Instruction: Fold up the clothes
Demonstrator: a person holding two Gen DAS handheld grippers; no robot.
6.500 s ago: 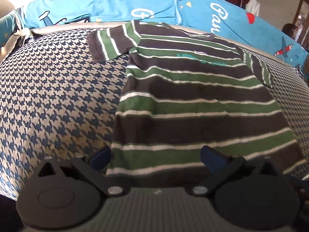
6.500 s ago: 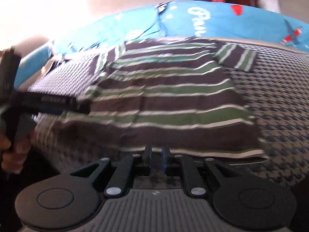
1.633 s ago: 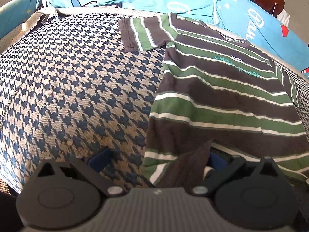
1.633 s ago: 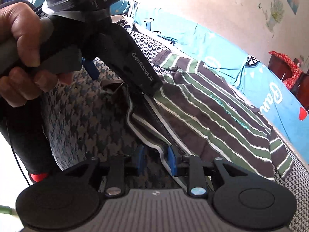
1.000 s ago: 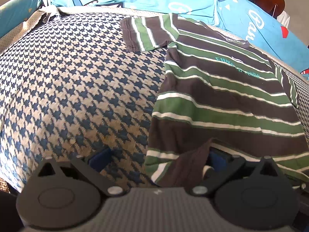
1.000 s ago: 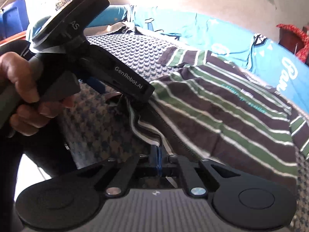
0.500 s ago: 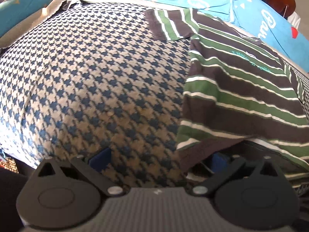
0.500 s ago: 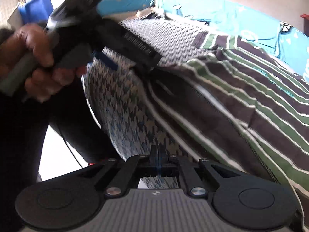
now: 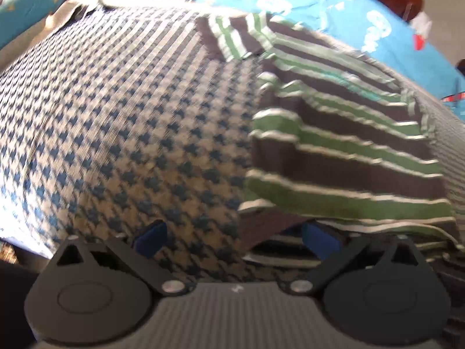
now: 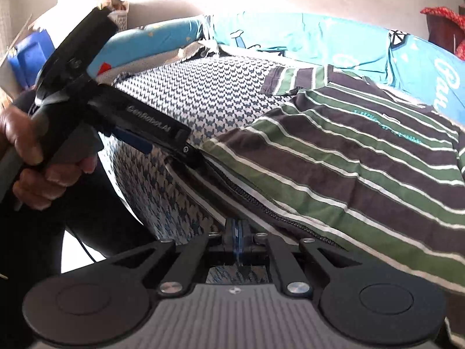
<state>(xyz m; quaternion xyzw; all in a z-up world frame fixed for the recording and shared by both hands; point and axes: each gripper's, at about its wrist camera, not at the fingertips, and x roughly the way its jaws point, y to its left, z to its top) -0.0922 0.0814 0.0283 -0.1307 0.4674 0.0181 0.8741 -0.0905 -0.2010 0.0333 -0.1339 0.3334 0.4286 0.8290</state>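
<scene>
Mid-fold, by the look of it: near hem of the shirt [image 9: 343, 157] raised off the cover [image 9: 116, 116], the rest lying flat toward the upper right of the left view, one sleeve at top centre. Right gripper [image 10: 237, 232] pressed together, apparently pinching the hem at lower centre of the right view. Left gripper [image 9: 235, 238] spread wide, hem corner draped over its right finger only, not clamped. Better to close on that corner before going further; otherwise likely to slip off. Then lift both corners level, hem taut between them, carry toward the collar, and lay down edge on edge without dragging the bottom layer.
</scene>
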